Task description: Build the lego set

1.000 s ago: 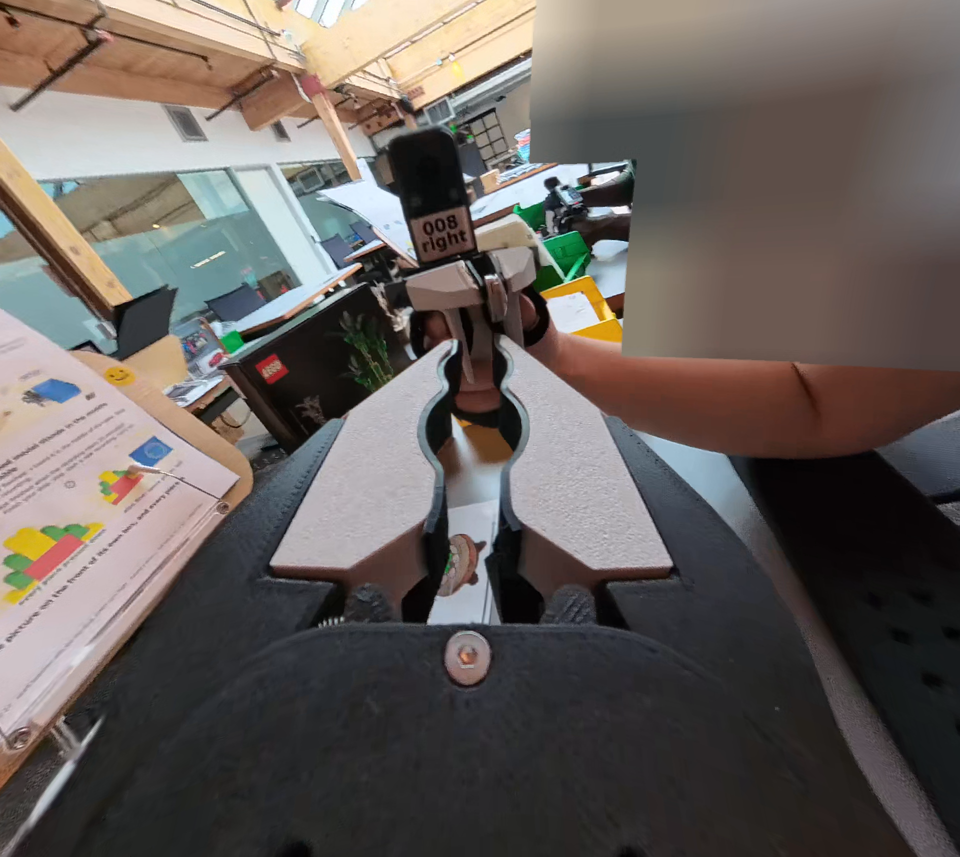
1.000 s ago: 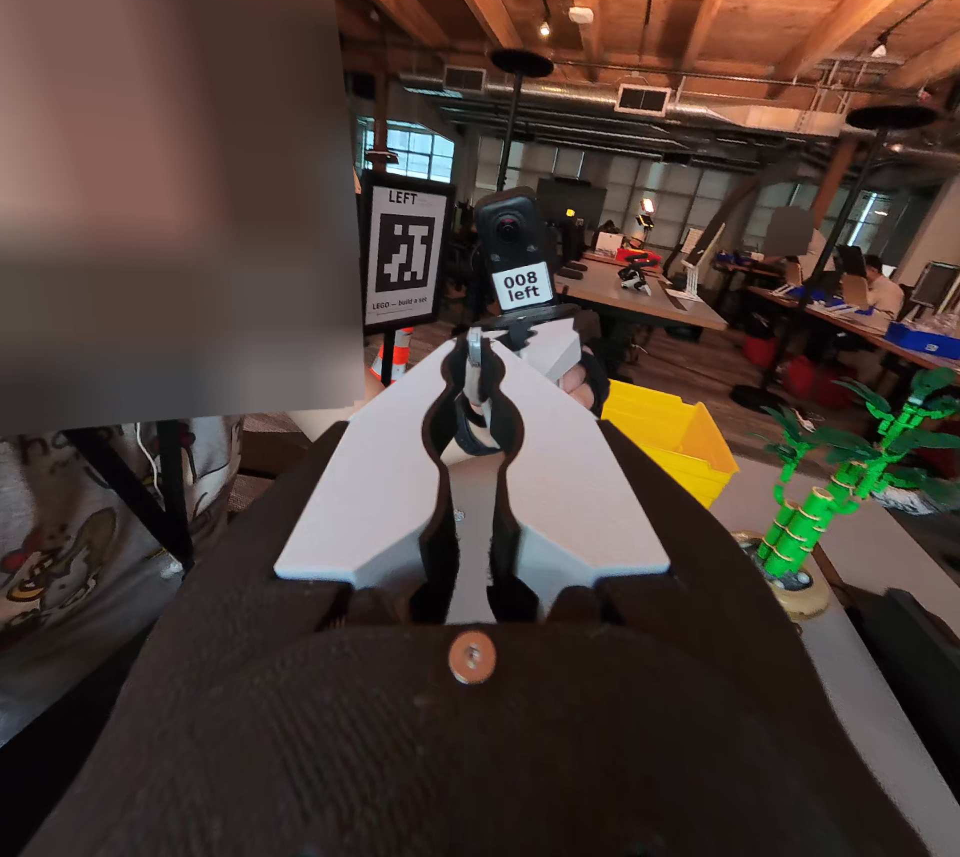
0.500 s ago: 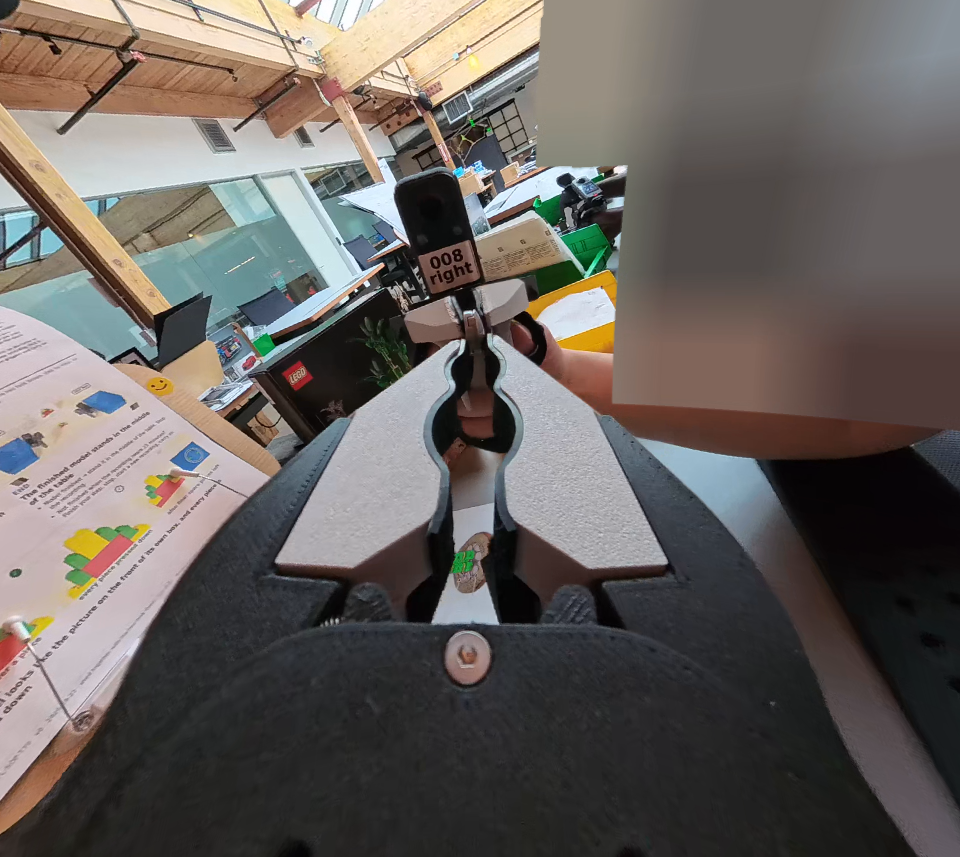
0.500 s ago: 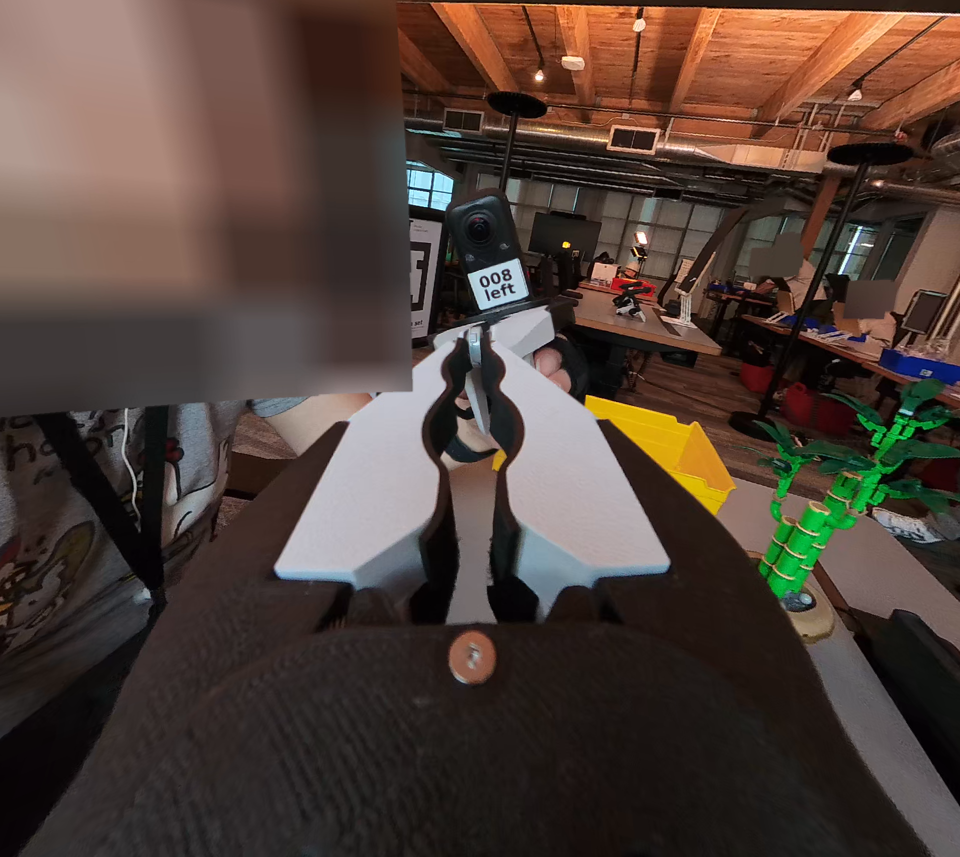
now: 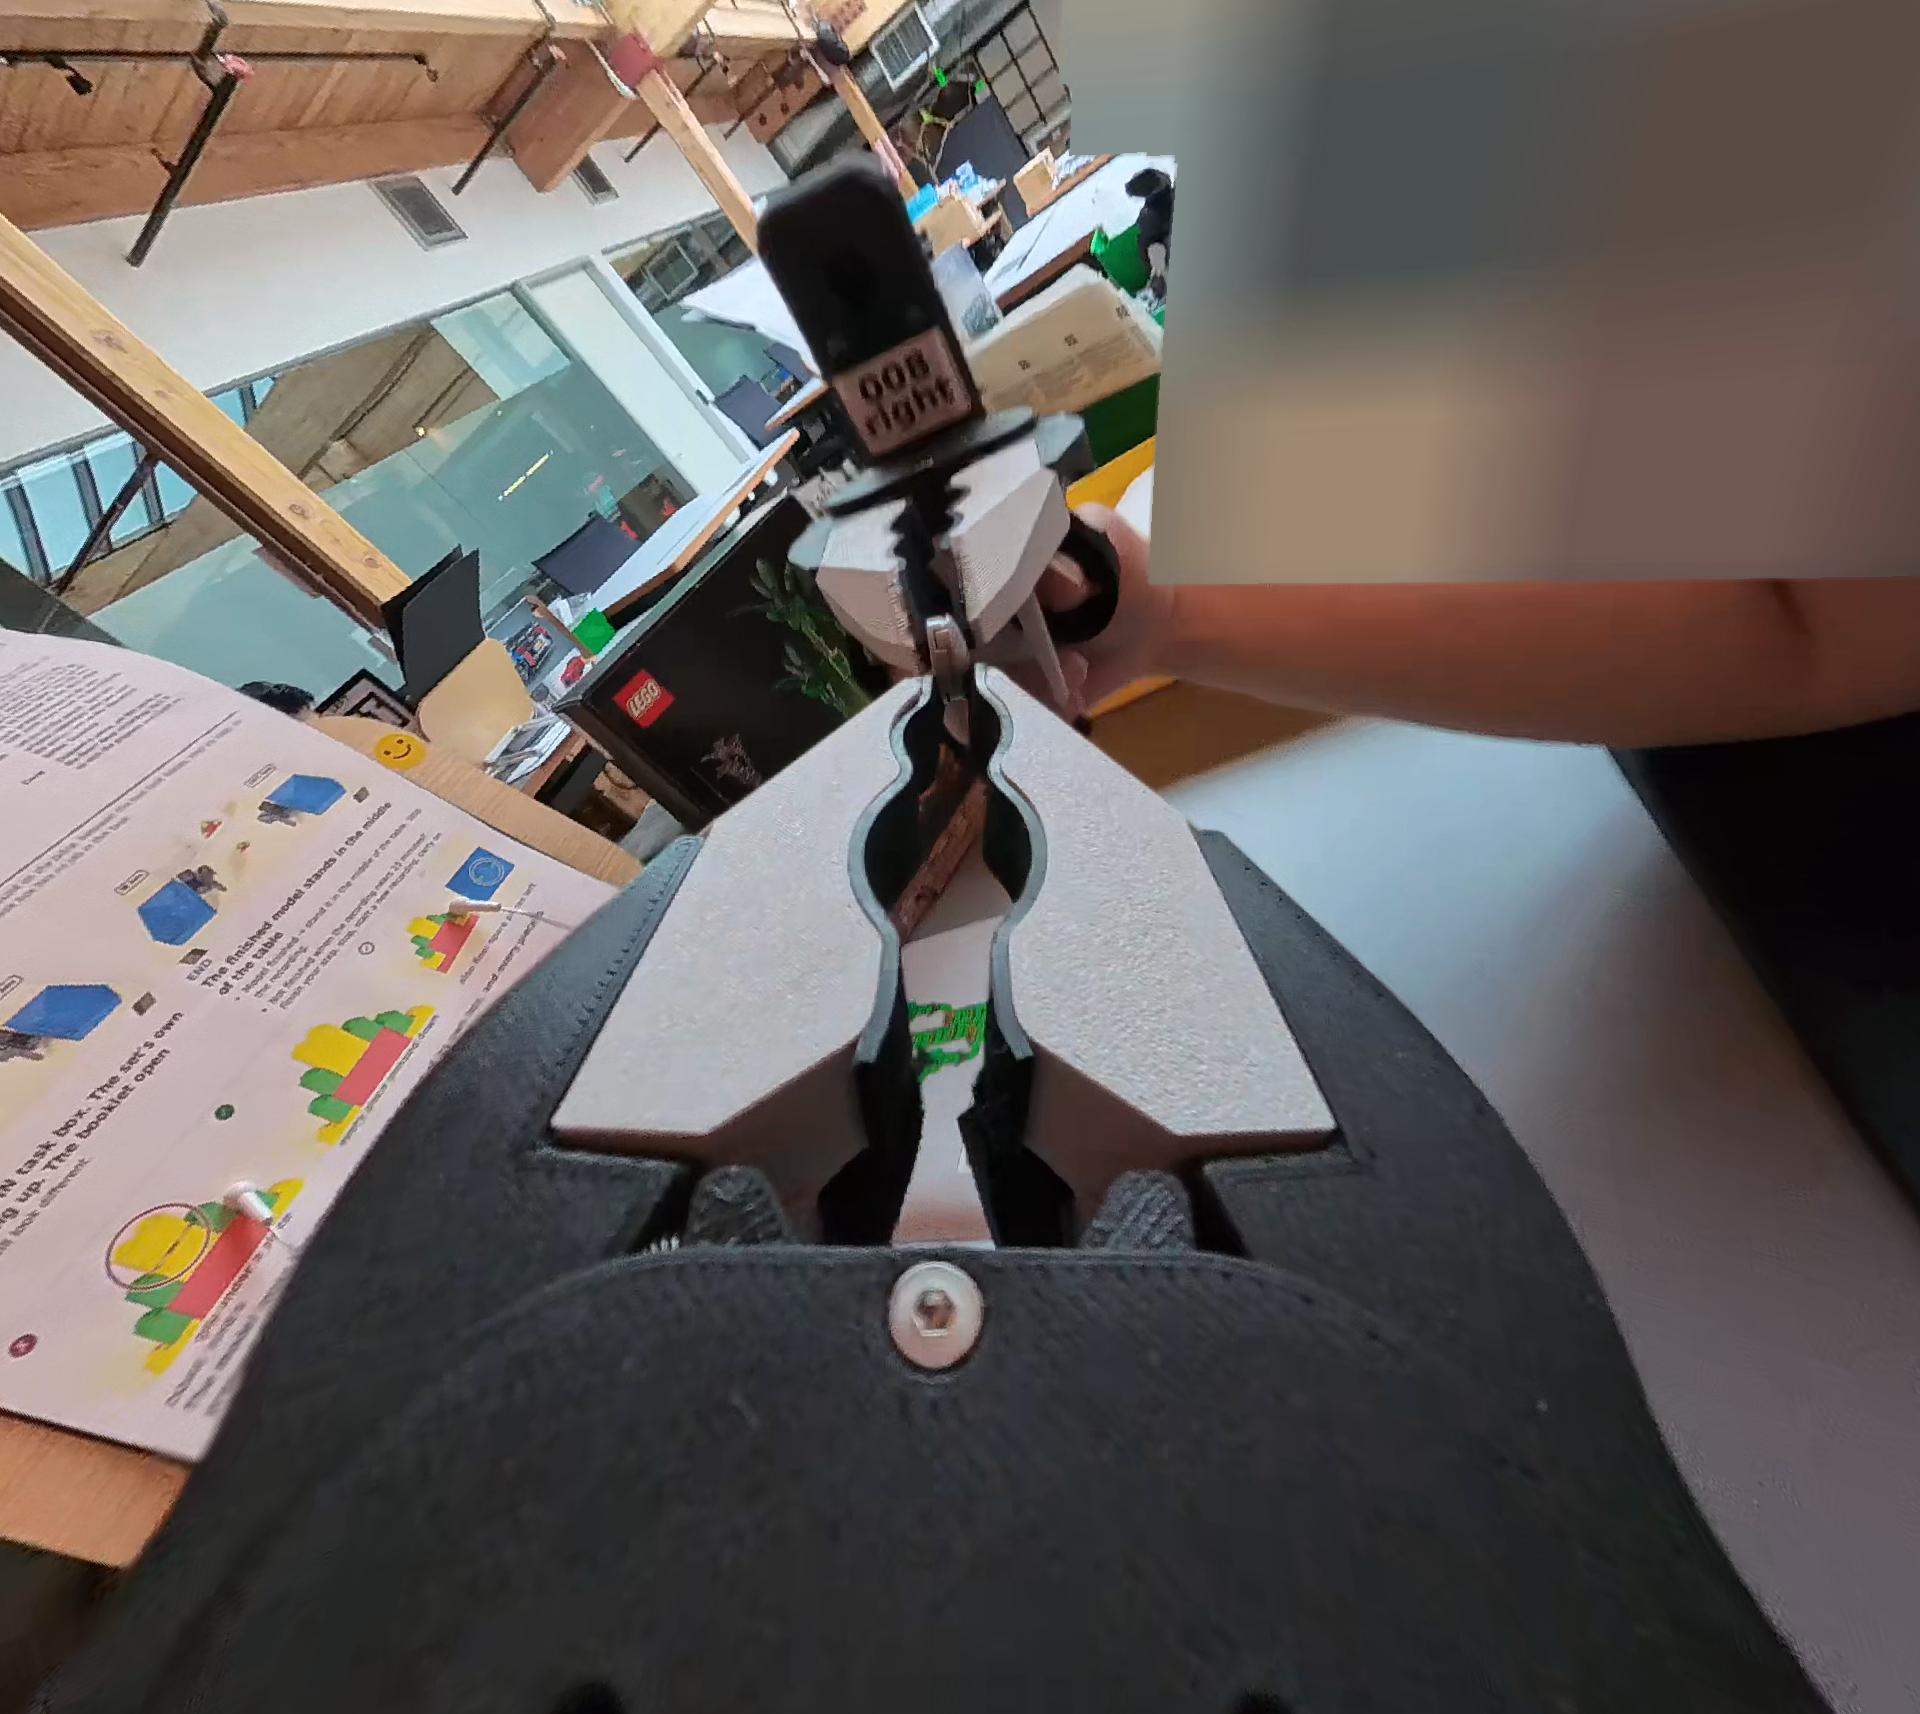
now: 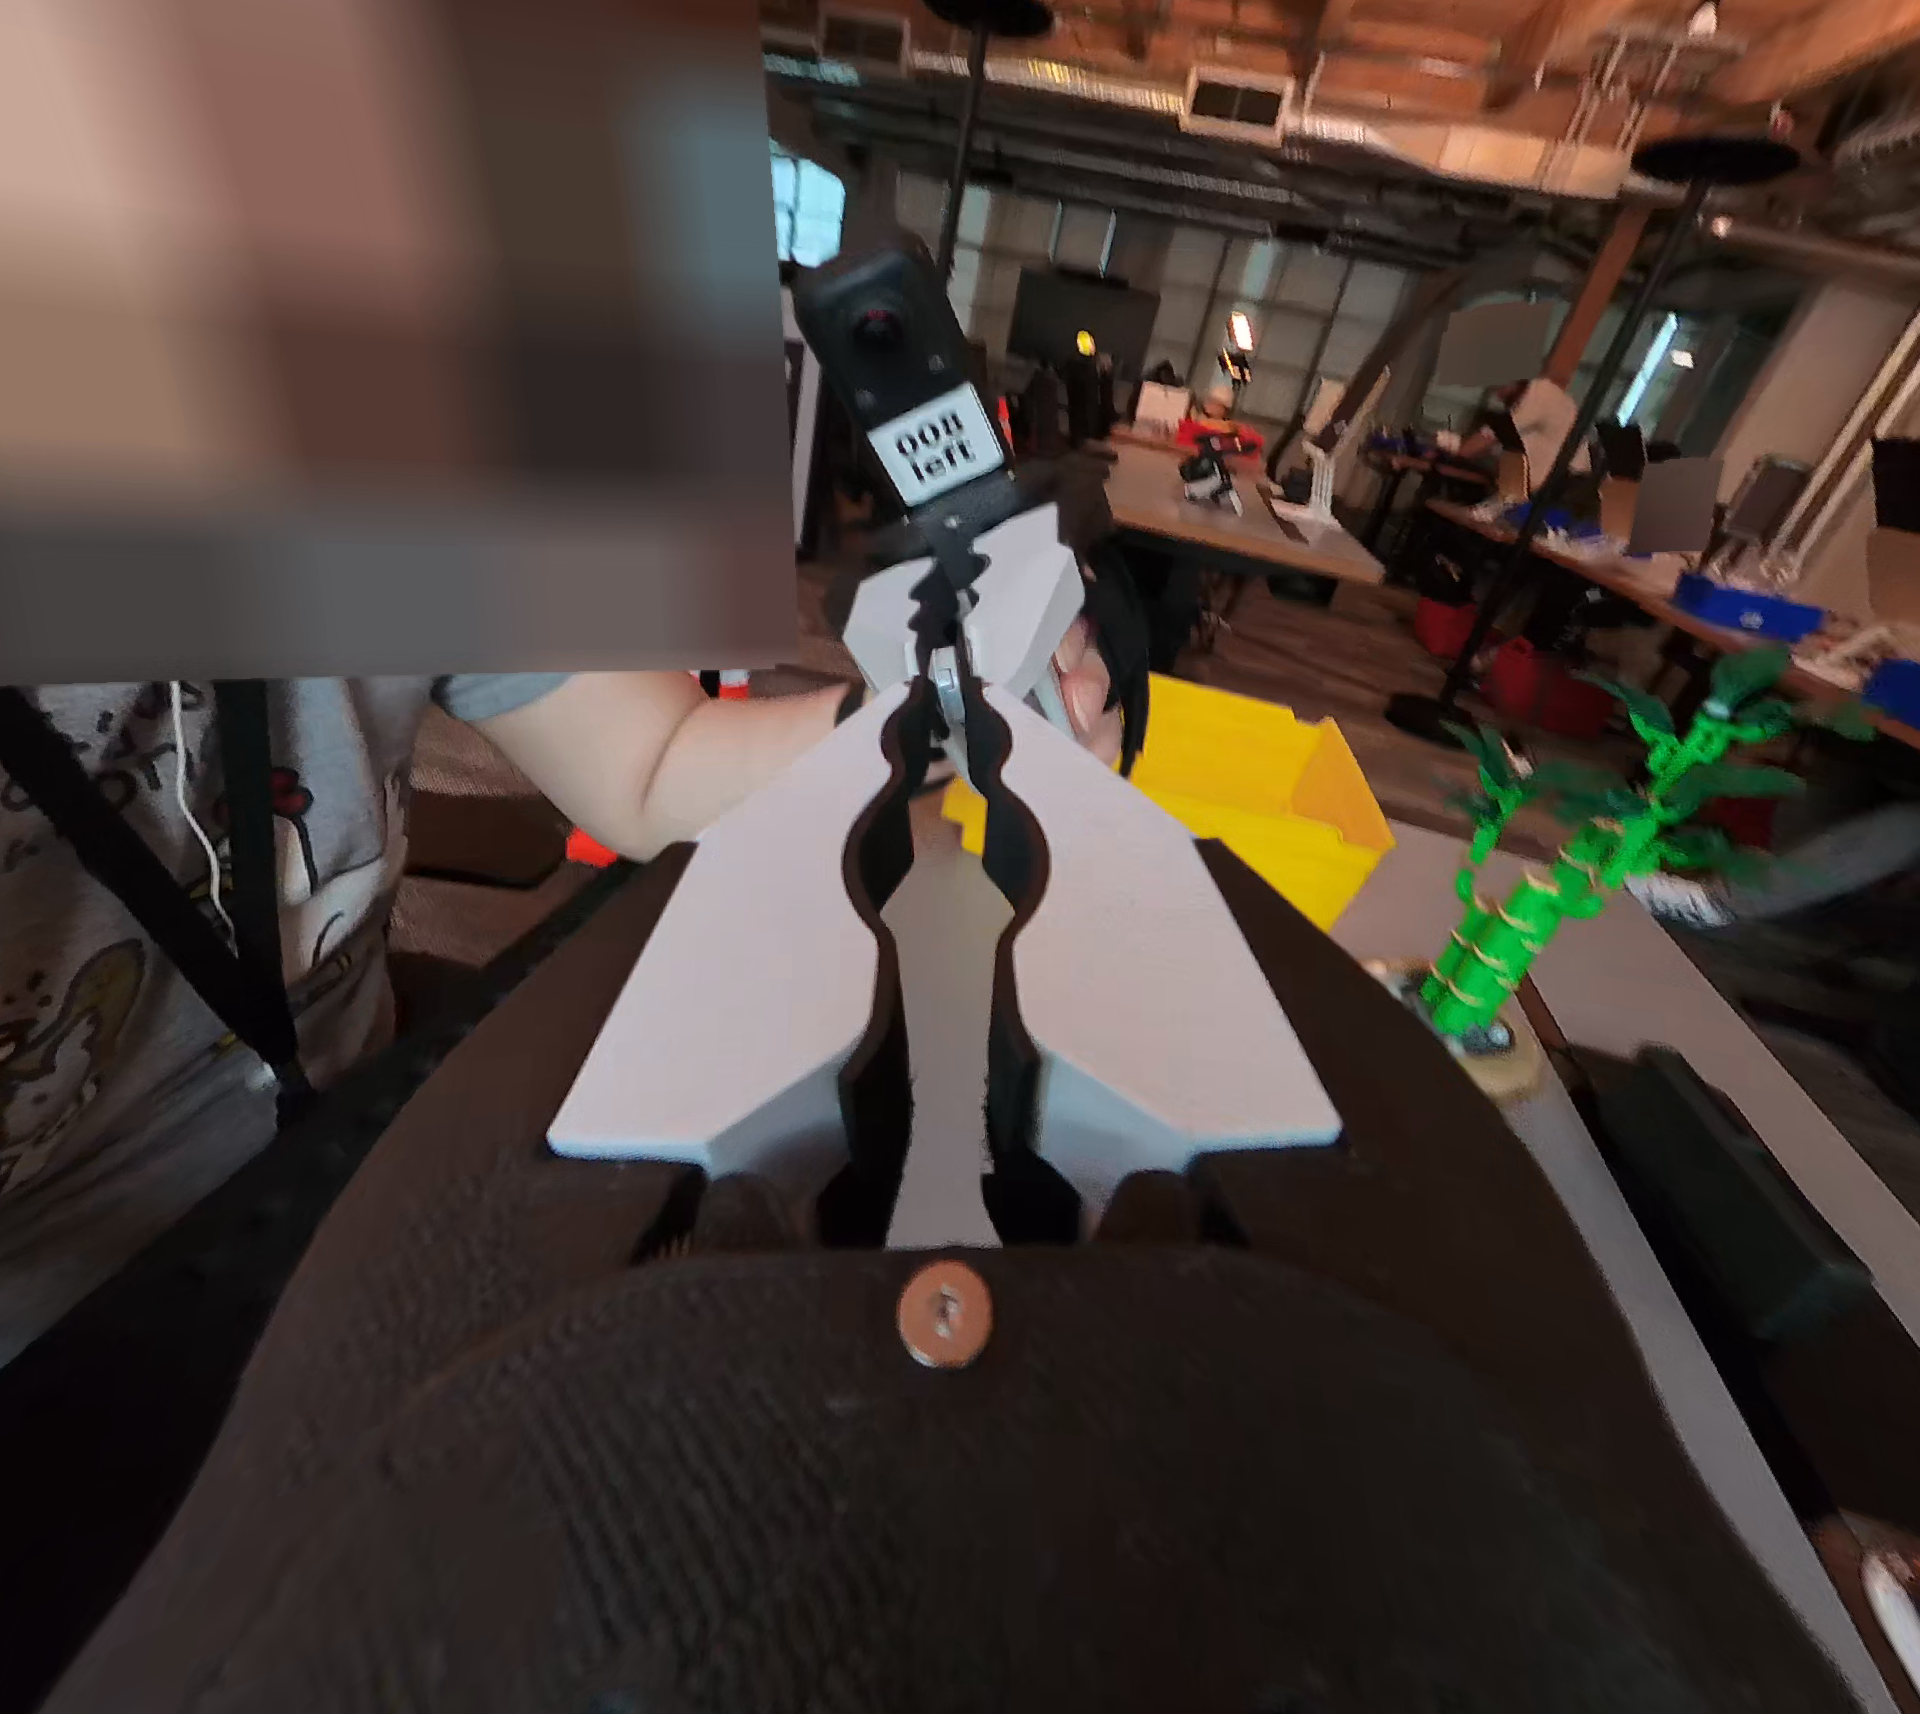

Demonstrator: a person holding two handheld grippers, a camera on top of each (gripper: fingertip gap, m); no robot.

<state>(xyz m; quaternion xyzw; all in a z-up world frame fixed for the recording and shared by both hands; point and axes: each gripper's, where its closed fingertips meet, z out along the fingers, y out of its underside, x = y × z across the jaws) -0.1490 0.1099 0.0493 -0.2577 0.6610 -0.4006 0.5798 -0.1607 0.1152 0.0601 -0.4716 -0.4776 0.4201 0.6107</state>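
The left gripper (image 5: pixel 943 700) and right gripper (image 6: pixel 940 700) are meeting tip to tip in the air, each with its fingers pressed together. A small silvery bit is showing where the tips meet, possibly a held piece, though the view is too poor to tell. The green bamboo model (image 6: pixel 1507 921) is standing upright near an edge of the table (image 6: pixel 1683 999), below and right of the right gripper's fingers. The yellow bin (image 6: pixel 1257 797) is sitting behind it. The right gripper is probably nearer.
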